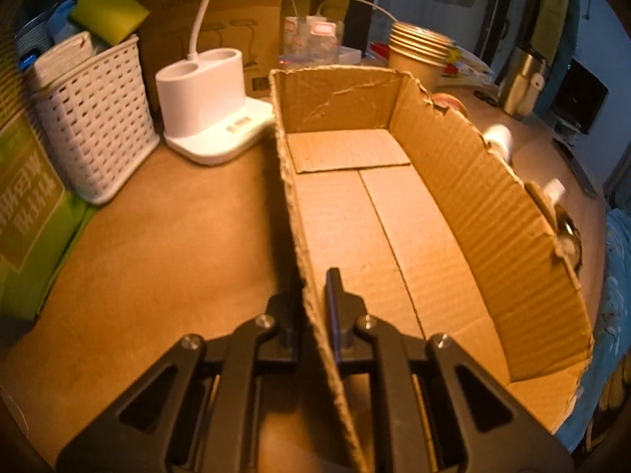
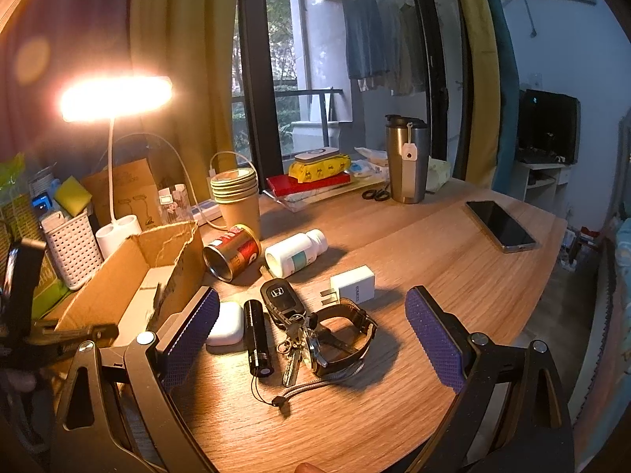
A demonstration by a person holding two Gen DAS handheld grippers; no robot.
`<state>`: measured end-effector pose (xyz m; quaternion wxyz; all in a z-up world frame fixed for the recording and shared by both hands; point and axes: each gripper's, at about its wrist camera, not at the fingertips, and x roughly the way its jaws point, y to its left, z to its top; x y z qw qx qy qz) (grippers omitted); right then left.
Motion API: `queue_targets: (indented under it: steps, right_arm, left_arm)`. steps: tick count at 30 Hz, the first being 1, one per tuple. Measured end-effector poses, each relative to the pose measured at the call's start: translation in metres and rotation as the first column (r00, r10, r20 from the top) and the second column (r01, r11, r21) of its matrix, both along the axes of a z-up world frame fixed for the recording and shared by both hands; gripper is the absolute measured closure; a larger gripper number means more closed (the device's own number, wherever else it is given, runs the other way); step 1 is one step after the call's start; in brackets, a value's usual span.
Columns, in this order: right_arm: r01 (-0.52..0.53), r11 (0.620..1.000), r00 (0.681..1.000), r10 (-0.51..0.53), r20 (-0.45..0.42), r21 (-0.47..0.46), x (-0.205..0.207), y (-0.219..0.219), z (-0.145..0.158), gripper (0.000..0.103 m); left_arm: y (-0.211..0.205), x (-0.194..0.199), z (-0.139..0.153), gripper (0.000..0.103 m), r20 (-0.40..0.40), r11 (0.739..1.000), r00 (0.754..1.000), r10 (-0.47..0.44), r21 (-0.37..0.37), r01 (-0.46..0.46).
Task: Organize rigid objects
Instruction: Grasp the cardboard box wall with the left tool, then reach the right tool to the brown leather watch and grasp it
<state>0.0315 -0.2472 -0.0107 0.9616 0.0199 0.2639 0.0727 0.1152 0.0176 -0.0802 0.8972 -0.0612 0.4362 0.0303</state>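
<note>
**Left gripper pinches the box wall; right gripper hangs open over the clutter**

From the left wrist camera, the left gripper [image 1: 315, 307] is pressed together on the near side wall of the cardboard box [image 1: 394, 213], one finger outside the wall and one inside, so the torn edge runs straight up between them. The box sits open on the wooden table [image 1: 165, 236], with nothing visible on its floor flaps. Just beside its left wall stands a white lamp base [image 1: 213, 110] with two round wells, and further left a white woven basket [image 1: 94, 118] holding a yellow-green sponge. Behind the far wall is a stack of paper cups [image 1: 418, 47].

From the right wrist camera, the right gripper [image 2: 311, 339] is spread wide, its purple ridged pads [image 2: 434, 339] well apart, hovering above a cluster of small things. Between the fingers lie a white earbud case [image 2: 225, 323], a black flashlight [image 2: 256, 335], a car key fob [image 2: 280, 295] with a bunch of keys, and a wristwatch [image 2: 343, 335] with a dark strap. Just beyond them sit a white charger plug [image 2: 355, 283], a white pill bottle [image 2: 294, 252] on its side and a red-and-gold tin can [image 2: 232, 254], also tipped over, close to the box corner. The box is at the left of this view, beside the lit lamp. A phone [image 2: 501, 224] lies far right on the table.
</note>
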Motion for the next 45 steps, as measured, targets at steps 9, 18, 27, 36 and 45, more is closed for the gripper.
queue_targets:
  steps: [9, 18, 27, 36, 45]
  right_arm:
    - [0.025, 1.000, 0.999, -0.025, -0.042, 0.005, 0.012, -0.008, -0.014, 0.006]
    - [0.039, 0.999, 0.994, -0.040, -0.103, -0.013, 0.031, -0.015, -0.031, 0.006]
    - [-0.019, 0.999, 0.981, 0.014, -0.194, -0.026, 0.056, -0.025, -0.060, 0.006]
    - [-0.085, 0.995, 0.959, 0.094, -0.269, 0.045, 0.071, -0.031, -0.069, 0.006]
    - [-0.129, 0.992, 0.951, 0.126, -0.281, 0.009, 0.075, -0.019, -0.070, 0.017]
  left_arm:
    - [0.012, 0.026, 0.004, 0.080, -0.029, 0.999, 0.999, -0.041, -0.018, 0.040]
    - [0.018, -0.003, 0.005, 0.041, 0.004, 0.993, 0.998, -0.063, -0.104, 0.063]
    - [0.015, -0.007, 0.000, 0.070, 0.043, 0.996, 0.998, -0.043, -0.082, 0.046]
    - [0.014, -0.007, -0.003, 0.080, 0.050, 0.996, 0.998, -0.038, -0.075, 0.042]
    - [0.012, -0.003, -0.006, 0.080, 0.034, 0.995, 0.998, -0.045, -0.089, 0.048]
